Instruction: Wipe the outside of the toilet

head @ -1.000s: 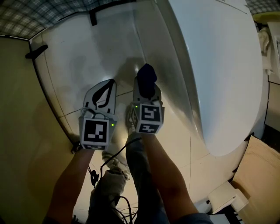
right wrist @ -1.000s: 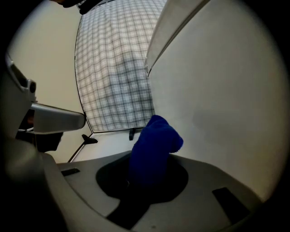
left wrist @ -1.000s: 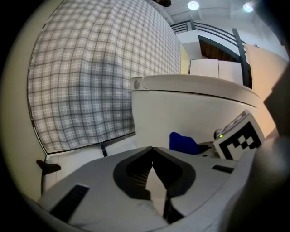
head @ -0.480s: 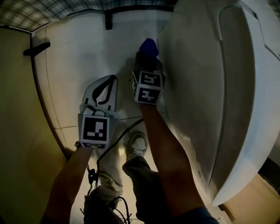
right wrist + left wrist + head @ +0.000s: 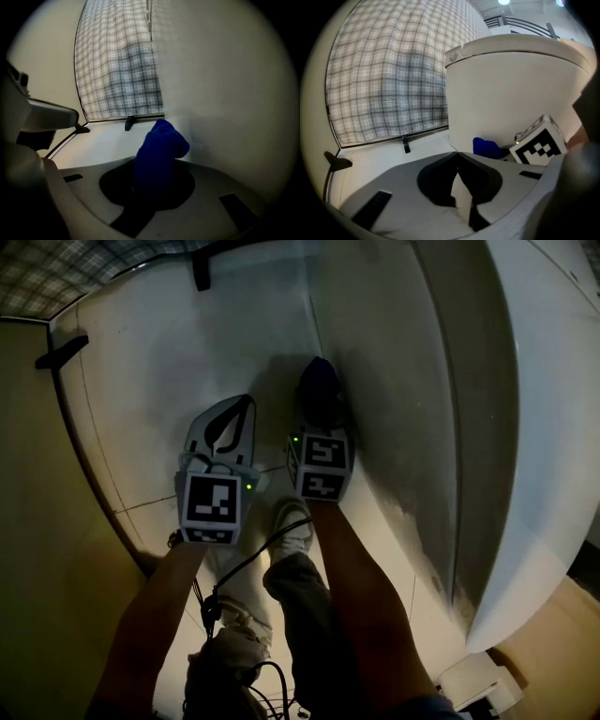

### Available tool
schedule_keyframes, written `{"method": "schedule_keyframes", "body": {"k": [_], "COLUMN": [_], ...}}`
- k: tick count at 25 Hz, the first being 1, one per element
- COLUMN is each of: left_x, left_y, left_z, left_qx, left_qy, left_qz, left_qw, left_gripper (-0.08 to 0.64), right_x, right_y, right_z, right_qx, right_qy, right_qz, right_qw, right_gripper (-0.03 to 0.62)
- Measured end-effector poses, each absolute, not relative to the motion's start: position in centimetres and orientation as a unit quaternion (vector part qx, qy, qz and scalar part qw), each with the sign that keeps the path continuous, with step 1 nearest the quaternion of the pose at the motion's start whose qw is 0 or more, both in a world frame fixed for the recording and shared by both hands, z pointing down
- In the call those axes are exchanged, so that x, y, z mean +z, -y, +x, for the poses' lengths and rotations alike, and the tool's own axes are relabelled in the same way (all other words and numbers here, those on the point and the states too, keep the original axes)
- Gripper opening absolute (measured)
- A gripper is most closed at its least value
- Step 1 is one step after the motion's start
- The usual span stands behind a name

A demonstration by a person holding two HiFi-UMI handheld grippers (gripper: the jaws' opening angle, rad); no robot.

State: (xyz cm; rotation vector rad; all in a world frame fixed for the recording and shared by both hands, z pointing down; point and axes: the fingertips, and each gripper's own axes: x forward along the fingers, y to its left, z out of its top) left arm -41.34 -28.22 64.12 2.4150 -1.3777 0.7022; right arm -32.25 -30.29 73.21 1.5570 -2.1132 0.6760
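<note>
The white toilet (image 5: 487, 427) fills the right of the head view, its side wall in shadow. My right gripper (image 5: 319, 401) is shut on a dark blue cloth (image 5: 319, 385) low beside that wall. In the right gripper view the blue cloth (image 5: 160, 147) sticks up from the right gripper (image 5: 157, 166) and touches the toilet's outer side (image 5: 225, 103). My left gripper (image 5: 246, 405) hangs just left of it over the floor, shut and holding nothing. The left gripper view shows the left gripper (image 5: 457, 153), the toilet bowl (image 5: 511, 89) and the blue cloth (image 5: 487, 146).
A pale floor (image 5: 169, 362) runs to a checked curtain (image 5: 389, 70) with black brackets (image 5: 202, 273) at its foot. A beige wall (image 5: 47, 521) stands at the left. The person's legs, a shoe (image 5: 292, 526) and a cable (image 5: 234, 573) are below the grippers. A cardboard box (image 5: 553, 652) sits bottom right.
The right gripper with the cloth went forward along the toilet's side and has come back toward me. The left gripper stayed shut beside it. The head view has swung.
</note>
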Motion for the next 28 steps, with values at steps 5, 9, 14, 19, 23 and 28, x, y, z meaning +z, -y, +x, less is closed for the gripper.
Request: {"method": "schedule_keyframes", "body": {"k": [5, 9, 14, 19, 23, 28], "left_x": [61.9, 60.6, 57.9, 50.8, 41.7, 27.7], "left_y": [24.4, 22.1, 20.1, 18.2, 15.6, 10.5], "left_z": [-39.3, -38.6, -38.8, -40.1, -40.6, -40.9], "left_qx": [0.242, 0.244, 0.249, 0.255, 0.257, 0.260], "left_qy": [0.459, 0.447, 0.438, 0.445, 0.449, 0.450], "left_qz": [0.843, 0.851, 0.856, 0.853, 0.852, 0.852], "left_qw": [0.144, 0.130, 0.112, 0.097, 0.080, 0.059], "left_gripper": [0.015, 0.015, 0.015, 0.015, 0.015, 0.015], "right_x": [70.4, 70.9, 68.0, 59.4, 49.2, 34.5], "right_y": [22.3, 17.8, 17.1, 16.6, 14.8, 10.5], "right_z": [-29.7, -28.8, -29.4, -31.1, -31.4, -32.1], "right_qx": [0.248, 0.259, 0.250, 0.237, 0.227, 0.219], "right_qy": [0.752, 0.744, 0.746, 0.756, 0.760, 0.764], "right_qz": [0.571, 0.571, 0.582, 0.588, 0.596, 0.600], "right_qw": [0.217, 0.230, 0.205, 0.160, 0.124, 0.087], "right_gripper": [0.074, 0.074, 0.074, 0.074, 0.074, 0.074]}}
